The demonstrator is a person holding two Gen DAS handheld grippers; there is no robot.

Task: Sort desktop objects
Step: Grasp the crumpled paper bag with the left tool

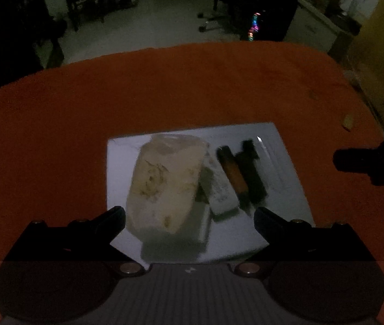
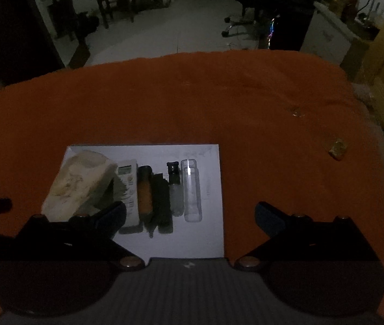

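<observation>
A white sheet (image 2: 192, 241) lies on the orange tablecloth (image 2: 192, 103). On it, in a row from left to right, lie a cream tissue pack (image 2: 78, 181), a white remote (image 2: 128, 184), an amber bottle (image 2: 145, 189), a dark comb-like item (image 2: 161, 197), a small clear bottle with a black cap (image 2: 175, 189) and a clear tube (image 2: 191, 189). My right gripper (image 2: 190, 214) is open and empty, just before the sheet. My left gripper (image 1: 189, 222) is open, its fingers either side of the tissue pack (image 1: 165, 184), apart from it. The remote (image 1: 220, 189) and amber bottle (image 1: 232, 170) lie beside it.
A small yellowish scrap (image 2: 338, 148) lies on the cloth at the right. The cloth's far edge drops to a dim room with chairs and a cabinet. The right gripper's dark tip (image 1: 354, 161) shows at the right of the left wrist view.
</observation>
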